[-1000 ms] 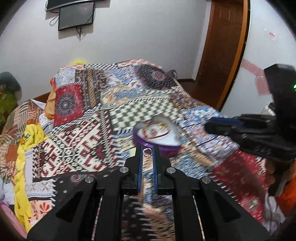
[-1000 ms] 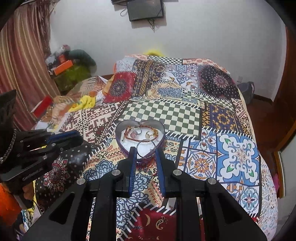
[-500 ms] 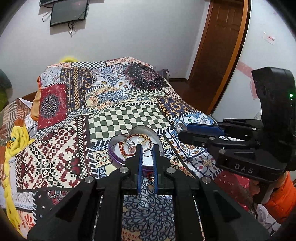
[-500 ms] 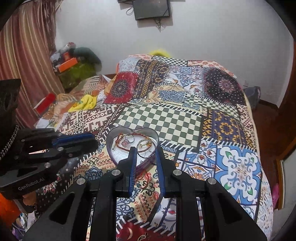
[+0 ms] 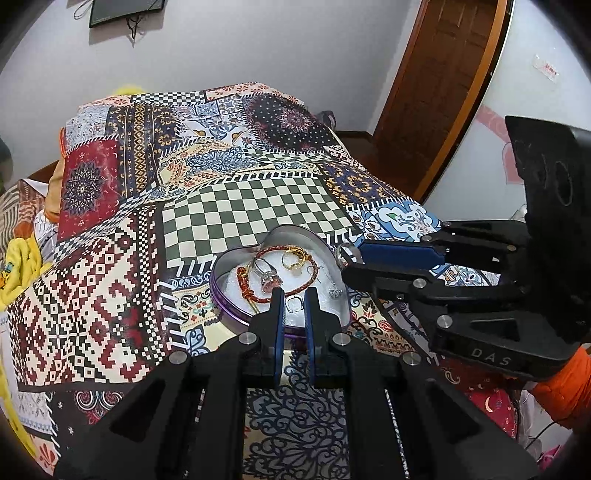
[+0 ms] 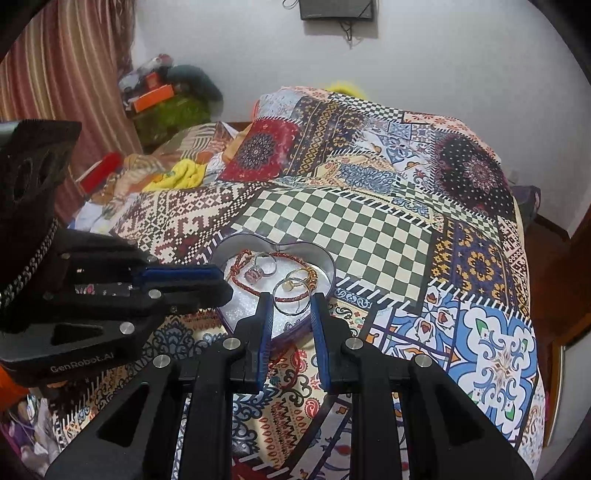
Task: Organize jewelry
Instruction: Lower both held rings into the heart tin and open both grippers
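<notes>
At centre frame of both wrist views, a heart-shaped tin [image 5: 236, 314] with a purple wall is being displayed, resting on a patchwork bedspread [image 5: 110, 280] just below its green-and-cream checkered panel [image 6: 332, 229].

Contents, being held on the tin's white lining:
- red braided cord bracelet [image 5: 251, 291], lying looped across the middle;
- silver ring with pink stone [image 5: 269, 278], lying toward the left of the tin;
- gold ring [image 5: 293, 260], lying toward the upper right, touching the bracelet;
- small clear-stone pendant [image 5: 334, 292], lying against the right wall.

Left gripper [image 5: 294, 303]: its blue-padded fingers are being held narrowly apart over the tin's near edge, with a small silver ring [image 5: 294, 305] being framed between the tips; whether the pads are touching it cannot be told.

Right gripper [image 6: 291, 303]: a large thin silver hoop [image 6: 291, 298] is being pinched across its width by the fingers, above the tin's near right side.

At upper frame, a wall-mounted screen [image 6: 336, 9] is being shown; at upper right of the left view, a brown wooden door [image 5: 439, 92].
</notes>
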`<state>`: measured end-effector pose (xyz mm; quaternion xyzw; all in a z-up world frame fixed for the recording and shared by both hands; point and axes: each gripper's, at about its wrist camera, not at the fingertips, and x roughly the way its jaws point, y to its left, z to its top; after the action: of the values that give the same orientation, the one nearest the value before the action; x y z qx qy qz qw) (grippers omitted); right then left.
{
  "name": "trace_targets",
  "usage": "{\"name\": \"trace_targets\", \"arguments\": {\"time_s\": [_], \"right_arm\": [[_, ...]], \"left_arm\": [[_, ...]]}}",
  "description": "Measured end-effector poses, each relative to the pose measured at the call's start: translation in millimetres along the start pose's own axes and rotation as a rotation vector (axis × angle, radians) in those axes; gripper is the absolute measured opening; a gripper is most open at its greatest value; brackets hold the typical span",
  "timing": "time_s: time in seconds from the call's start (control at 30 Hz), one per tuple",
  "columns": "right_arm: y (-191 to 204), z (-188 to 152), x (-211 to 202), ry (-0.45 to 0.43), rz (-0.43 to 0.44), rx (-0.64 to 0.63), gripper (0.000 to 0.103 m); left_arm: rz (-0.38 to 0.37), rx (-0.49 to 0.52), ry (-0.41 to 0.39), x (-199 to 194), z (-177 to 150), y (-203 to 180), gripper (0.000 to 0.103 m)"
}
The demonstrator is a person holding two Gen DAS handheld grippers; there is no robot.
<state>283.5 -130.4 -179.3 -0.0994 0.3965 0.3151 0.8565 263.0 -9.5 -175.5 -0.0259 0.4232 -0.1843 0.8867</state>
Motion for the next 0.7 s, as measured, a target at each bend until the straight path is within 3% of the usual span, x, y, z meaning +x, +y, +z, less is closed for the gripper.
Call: {"name": "trace_targets", "arguments": {"time_s": [0.7], "right_arm": [[0.5, 5.1, 25.4, 0.066, 0.050, -0.035, 0.019]], "left_arm": [[0.006, 0.017, -0.001, 6.9, 7.0, 7.3, 0.009]]}}
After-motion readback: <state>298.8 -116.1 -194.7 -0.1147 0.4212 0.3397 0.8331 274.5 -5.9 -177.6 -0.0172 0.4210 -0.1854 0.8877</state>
